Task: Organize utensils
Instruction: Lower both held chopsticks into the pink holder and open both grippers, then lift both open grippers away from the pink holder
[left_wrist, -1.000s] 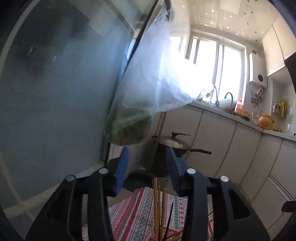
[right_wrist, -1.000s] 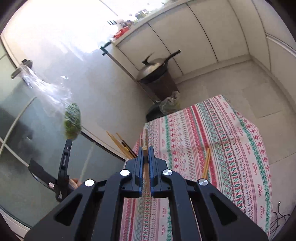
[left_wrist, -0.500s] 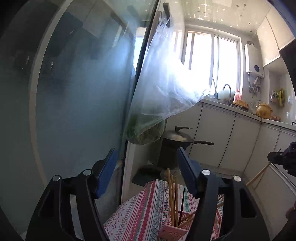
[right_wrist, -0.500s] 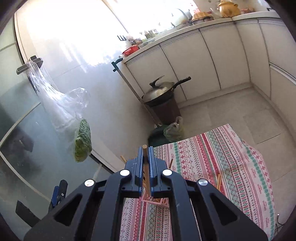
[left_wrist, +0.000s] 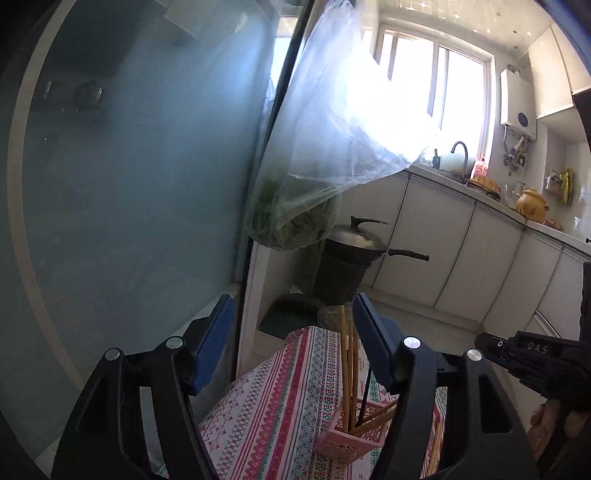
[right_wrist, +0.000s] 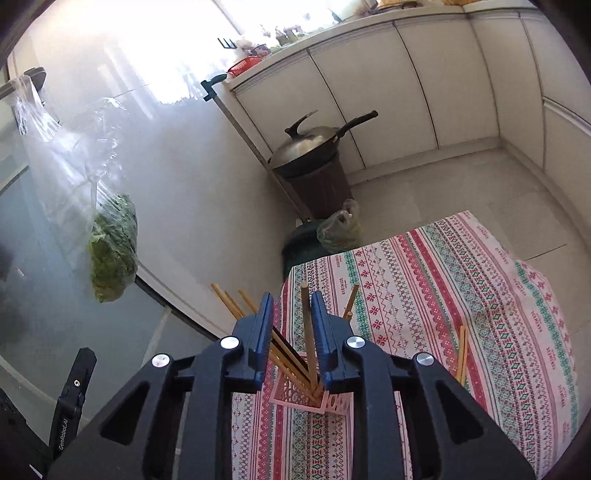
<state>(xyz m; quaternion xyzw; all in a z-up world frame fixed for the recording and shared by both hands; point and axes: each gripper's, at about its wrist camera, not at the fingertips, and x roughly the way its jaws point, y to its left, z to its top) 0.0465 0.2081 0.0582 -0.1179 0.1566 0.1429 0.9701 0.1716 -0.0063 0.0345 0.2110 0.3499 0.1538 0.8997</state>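
A pink slotted holder (right_wrist: 299, 400) stands on the patterned tablecloth (right_wrist: 424, 280) with several wooden chopsticks leaning in it. My right gripper (right_wrist: 291, 299) hovers right over the holder and its jaws are opening. One wooden chopstick (right_wrist: 306, 325) stands upright between the pads with its lower end in the holder, and a gap shows on both sides of it. A loose pair of chopsticks (right_wrist: 461, 354) lies on the cloth to the right. My left gripper (left_wrist: 293, 332) is open and empty, pointing at the holder (left_wrist: 343, 435) from the side.
A clear plastic bag of greens (left_wrist: 291, 221) hangs on the glass door at the left. A lidded wok (right_wrist: 314, 144) sits on a dark bin by the white cabinets (right_wrist: 406, 92). A small bag (right_wrist: 338, 230) lies on the floor beyond the table's far edge.
My right gripper carried the chopstick over to the pink holder and its jaws have parted around it. The left gripper's jaws widened and its view now takes in the holder.
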